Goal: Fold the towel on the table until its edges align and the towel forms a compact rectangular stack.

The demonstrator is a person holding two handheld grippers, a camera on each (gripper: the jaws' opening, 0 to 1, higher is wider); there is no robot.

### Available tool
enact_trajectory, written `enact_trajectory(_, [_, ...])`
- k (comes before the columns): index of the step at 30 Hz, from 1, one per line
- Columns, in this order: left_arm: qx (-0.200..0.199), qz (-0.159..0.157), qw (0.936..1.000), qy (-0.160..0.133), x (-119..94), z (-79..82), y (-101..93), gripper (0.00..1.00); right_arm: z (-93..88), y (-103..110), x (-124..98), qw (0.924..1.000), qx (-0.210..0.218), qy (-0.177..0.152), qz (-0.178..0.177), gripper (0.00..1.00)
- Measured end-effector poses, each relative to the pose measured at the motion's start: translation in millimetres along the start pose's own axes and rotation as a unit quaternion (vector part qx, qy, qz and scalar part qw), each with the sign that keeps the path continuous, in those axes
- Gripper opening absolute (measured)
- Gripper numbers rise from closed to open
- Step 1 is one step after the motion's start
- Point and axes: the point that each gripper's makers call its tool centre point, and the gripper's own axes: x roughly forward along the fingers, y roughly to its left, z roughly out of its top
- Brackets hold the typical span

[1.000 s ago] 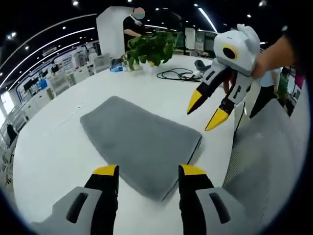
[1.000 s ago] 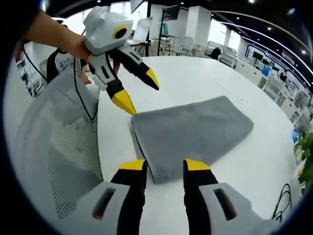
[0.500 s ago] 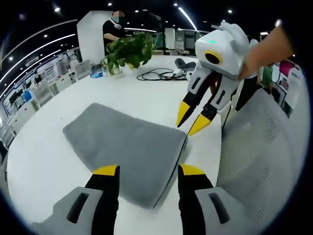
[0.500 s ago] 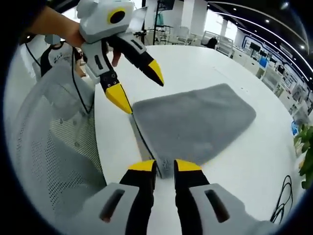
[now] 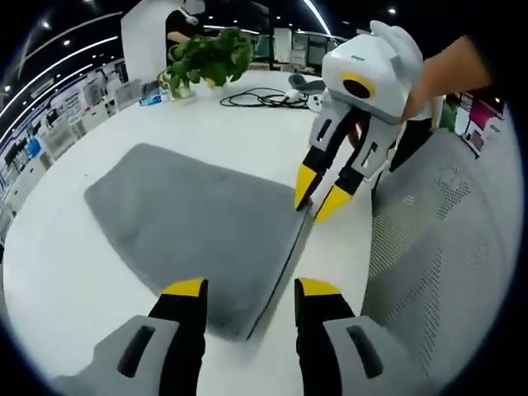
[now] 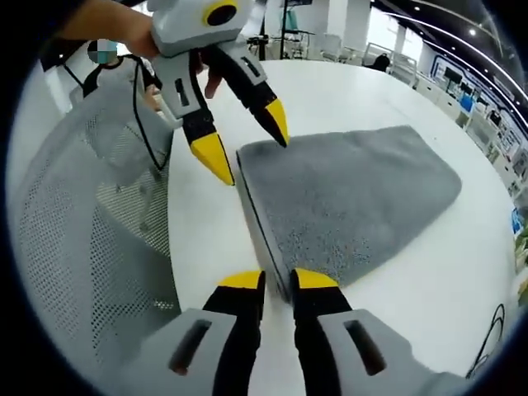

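Grey towel [image 6: 351, 206] flat on white table [image 6: 363, 99], long axis toward 2 o'clock in right gripper view, right gripper [image 6: 276, 282] pinched on near corner, left gripper [image 6: 247, 144] spread, straddling far corner at 11 o'clock.

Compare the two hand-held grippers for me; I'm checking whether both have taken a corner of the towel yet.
The right hand-held gripper has its jaws nearly closed on a corner of the grey towel; the left hand-held gripper is open, straddling another corner. Both sit at the towel's edge nearest the mesh chair.
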Motion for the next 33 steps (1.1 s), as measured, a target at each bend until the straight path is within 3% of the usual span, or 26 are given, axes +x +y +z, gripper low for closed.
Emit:
enact_trajectory(3, [0.026, 0.001, 0.9994, 0.021, 5, -10.1, -0.1, 0.44, 6.5, -3, -3, 0.9996, -0.024, -0.011, -0.005, 0.14])
enact_trajectory(6, [0.047, 0.011, 0.998, 0.04, 9, -18.4, 5.2, 0.44, 18.6, -7, -4, 0.9973, -0.059, -0.041, -0.014, 0.22])
enact_trajectory(8, [0.065, 0.018, 0.9965, 0.049, 12, -22.6, 9.5, 0.44, 12.9, -7, 2, 0.9979, -0.059, -0.026, -0.007, 0.25])
enact_trajectory(16, [0.053, 0.024, 0.9972, 0.048, 16, -20.2, 13.9, 0.41, 3.3, -10, 14, 0.9959, -0.091, -0.007, -0.003, 0.3])
enact_trajectory(18, [0.053, 0.027, 0.9971, 0.048, 16, -19.9, 14.5, 0.39, 0.5, -12, 17, 0.9938, -0.111, -0.001, -0.003, 0.29])
enact_trajectory(23, [0.075, 0.023, 0.9955, 0.052, 15, -19.7, 14.5, 0.37, 1.3, -15, 16, 0.9932, -0.116, -0.001, -0.009, 0.25])
enact_trajectory(28, [0.043, 0.018, 0.997, 0.062, 18, -20.2, 18.6, 0.34, 1.0, -17, 16, 0.9932, -0.115, -0.011, -0.009, 0.2])
enact_trajectory(33, [0.037, 0.022, 0.9962, 0.076, 19, -19.2, 21.2, 0.29, 0.7, -21, 19, 0.9952, -0.096, -0.014, -0.012, 0.14])
